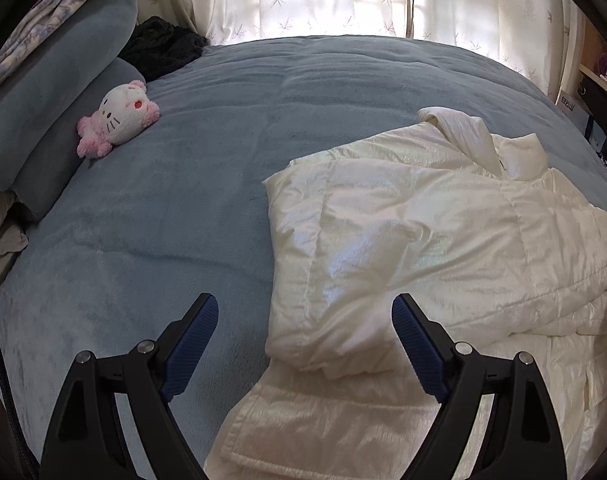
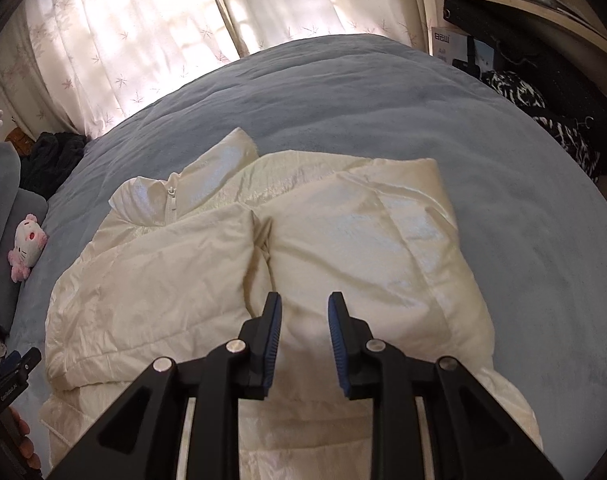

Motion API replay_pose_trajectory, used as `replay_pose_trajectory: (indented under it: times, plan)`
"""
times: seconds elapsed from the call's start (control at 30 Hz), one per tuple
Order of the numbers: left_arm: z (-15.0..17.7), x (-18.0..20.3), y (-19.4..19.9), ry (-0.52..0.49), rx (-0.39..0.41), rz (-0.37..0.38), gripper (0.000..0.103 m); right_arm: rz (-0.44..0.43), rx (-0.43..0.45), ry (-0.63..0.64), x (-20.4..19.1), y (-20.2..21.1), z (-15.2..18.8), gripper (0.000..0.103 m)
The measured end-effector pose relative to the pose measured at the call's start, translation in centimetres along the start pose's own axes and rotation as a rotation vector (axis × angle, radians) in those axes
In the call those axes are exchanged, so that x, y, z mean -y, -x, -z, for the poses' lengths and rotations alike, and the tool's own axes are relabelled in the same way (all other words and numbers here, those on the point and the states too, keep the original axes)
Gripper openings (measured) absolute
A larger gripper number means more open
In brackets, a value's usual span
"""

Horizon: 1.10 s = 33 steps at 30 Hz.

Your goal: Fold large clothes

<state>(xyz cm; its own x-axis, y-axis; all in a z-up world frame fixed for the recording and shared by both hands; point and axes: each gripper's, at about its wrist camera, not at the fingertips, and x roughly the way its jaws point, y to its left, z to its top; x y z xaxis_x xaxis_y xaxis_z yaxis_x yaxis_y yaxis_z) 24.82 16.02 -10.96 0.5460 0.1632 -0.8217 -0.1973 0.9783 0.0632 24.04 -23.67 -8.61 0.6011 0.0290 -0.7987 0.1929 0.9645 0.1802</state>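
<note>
Both claws are hanging released over the cream jacket: I'm holding the left claw spread wide, the right claw narrowly parted, above the bed.

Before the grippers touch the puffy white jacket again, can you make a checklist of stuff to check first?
1. Left hand-held gripper open and empty: ok, its blue pads are wide apart.
2. Right hand-held gripper empty: ok, partly open, nothing between the pads.
3. Both sleeves of the white jacket folded in over the front: ok.
4. Bottom part of the jacket folded up: not ok, it lies flat under both grippers.
5. Plush toy out of the way: ok, it sits by the pillows, apart from the jacket.
6. Zipper closed all the way: cannot tell, the sleeves cover it.
</note>
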Motion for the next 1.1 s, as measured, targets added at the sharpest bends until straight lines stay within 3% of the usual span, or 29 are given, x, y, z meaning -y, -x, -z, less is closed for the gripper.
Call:
replay_pose_trajectory:
  times: [0.07,0.13,0.4,0.7,0.87,1.1]
  plan:
    - [0.4,-0.4,0.1,0.003,-0.013,0.005,0.087,0.009,-0.004,-0.007,0.3,0.2,0.4,0.044]
    - [1.0,-0.7,0.3,0.001,-0.024,0.005,0.087,0.007,-0.012,-0.018,0.7,0.4,0.8,0.054]
    - [4.4,-3.5,2.3,-0.003,-0.055,0.012,0.087,-0.033,-0.028,-0.035,2.0,2.7,2.6,0.054]
    - [10.5,-7.5,7.1,-0.046,-0.058,0.063,0.087,-0.097,-0.068,0.018,4.3,8.2,7.7,0.054]
    - [14.4,-9.7,9.8,-0.043,-0.085,0.142,0.087,-0.115,-0.071,0.062,5.9,12.1,11.4,0.055]
    - [19.5,-11.4,12.1,-0.039,-0.110,0.263,0.087,-0.146,-0.075,0.025,10.0,16.0,15.3,0.055]
